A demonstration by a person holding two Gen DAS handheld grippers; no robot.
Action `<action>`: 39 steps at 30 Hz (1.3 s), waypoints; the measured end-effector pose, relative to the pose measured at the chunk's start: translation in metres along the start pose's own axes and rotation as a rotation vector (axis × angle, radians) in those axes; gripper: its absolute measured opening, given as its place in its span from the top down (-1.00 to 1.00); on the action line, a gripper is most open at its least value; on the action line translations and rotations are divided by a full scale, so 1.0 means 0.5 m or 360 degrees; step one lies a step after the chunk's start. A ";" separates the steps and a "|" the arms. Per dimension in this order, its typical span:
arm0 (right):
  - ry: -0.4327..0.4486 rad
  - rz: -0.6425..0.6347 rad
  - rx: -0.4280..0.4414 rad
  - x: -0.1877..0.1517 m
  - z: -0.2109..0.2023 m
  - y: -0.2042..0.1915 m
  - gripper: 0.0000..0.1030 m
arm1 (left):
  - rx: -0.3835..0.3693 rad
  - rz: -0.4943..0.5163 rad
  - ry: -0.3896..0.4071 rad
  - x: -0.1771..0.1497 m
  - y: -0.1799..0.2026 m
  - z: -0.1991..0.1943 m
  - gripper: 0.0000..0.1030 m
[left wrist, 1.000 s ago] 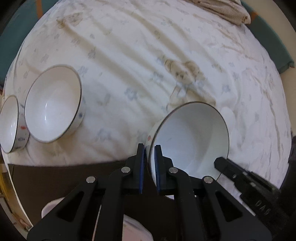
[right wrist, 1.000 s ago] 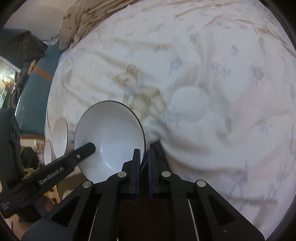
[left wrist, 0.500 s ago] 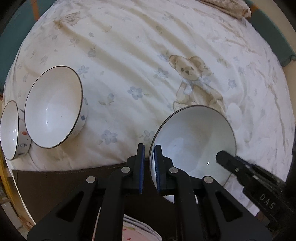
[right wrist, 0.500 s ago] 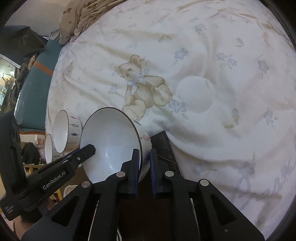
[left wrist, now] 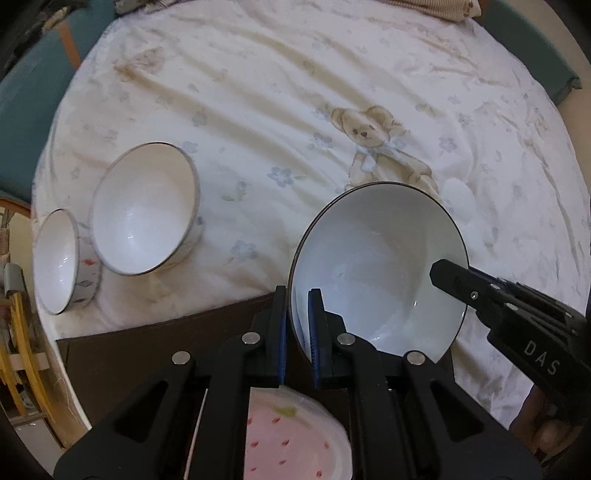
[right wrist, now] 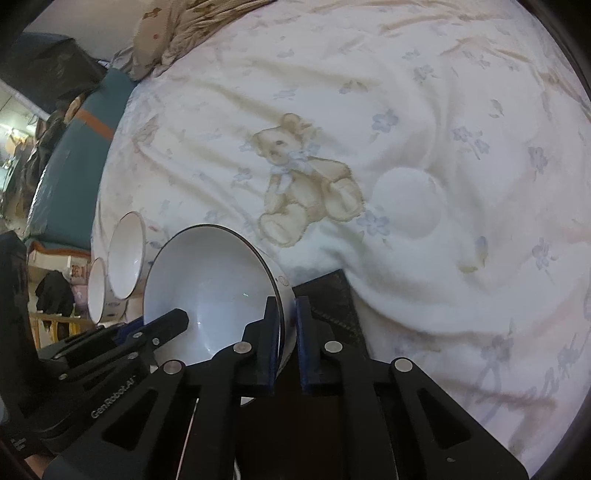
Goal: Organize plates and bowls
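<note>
A large white bowl with a dark rim [left wrist: 373, 266] is held tilted above the bed by both grippers. My left gripper [left wrist: 298, 339] is shut on its near-left rim. My right gripper [right wrist: 286, 343] is shut on its opposite rim and shows in the left wrist view [left wrist: 480, 295]. The bowl also shows in the right wrist view [right wrist: 207, 288]. A medium white bowl [left wrist: 144, 208] and a small patterned bowl [left wrist: 55, 262] sit side by side on the sheet at the left. A pink strawberry-print plate [left wrist: 291, 435] lies below my left gripper.
A white bedsheet with a teddy bear print [left wrist: 376, 147] covers the bed. A round dent [right wrist: 406, 201] marks the sheet. A dark brown mat [left wrist: 147, 354] lies at the near edge. A beige pillow [right wrist: 173, 33] is at the far end. Teal bed edge [right wrist: 66, 166] at left.
The large bowl has risen off the sheet with both grippers, leaving a round dent. The strawberry plate has come into view beneath my left gripper.
</note>
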State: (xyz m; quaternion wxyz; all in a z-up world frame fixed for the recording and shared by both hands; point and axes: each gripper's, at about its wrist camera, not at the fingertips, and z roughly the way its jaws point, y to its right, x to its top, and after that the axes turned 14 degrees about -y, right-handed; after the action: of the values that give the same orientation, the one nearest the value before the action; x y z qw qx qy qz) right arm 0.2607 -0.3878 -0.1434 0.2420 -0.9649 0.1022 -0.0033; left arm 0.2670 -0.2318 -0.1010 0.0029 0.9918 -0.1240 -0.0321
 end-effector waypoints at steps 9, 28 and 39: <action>0.0059 -0.0212 0.0012 -0.065 -0.053 -0.091 0.79 | -0.0079 -0.0083 0.0095 -0.140 -0.098 -0.065 0.86; 0.0057 -0.0598 0.0078 -0.330 -0.032 -0.263 0.74 | -0.0346 -0.0207 0.0186 -0.416 -0.279 -0.070 0.86; 0.0124 -0.0558 0.0092 -0.362 -0.012 -0.265 0.69 | -0.0429 -0.0253 0.0131 -0.384 -0.294 -0.015 0.86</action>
State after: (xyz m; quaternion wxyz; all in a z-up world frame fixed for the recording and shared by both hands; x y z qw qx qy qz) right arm 0.1091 -0.2403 -0.0680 0.2612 -0.9597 -0.0585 -0.0859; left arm 0.1178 -0.0423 -0.0835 0.1384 0.9896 -0.0395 -0.0080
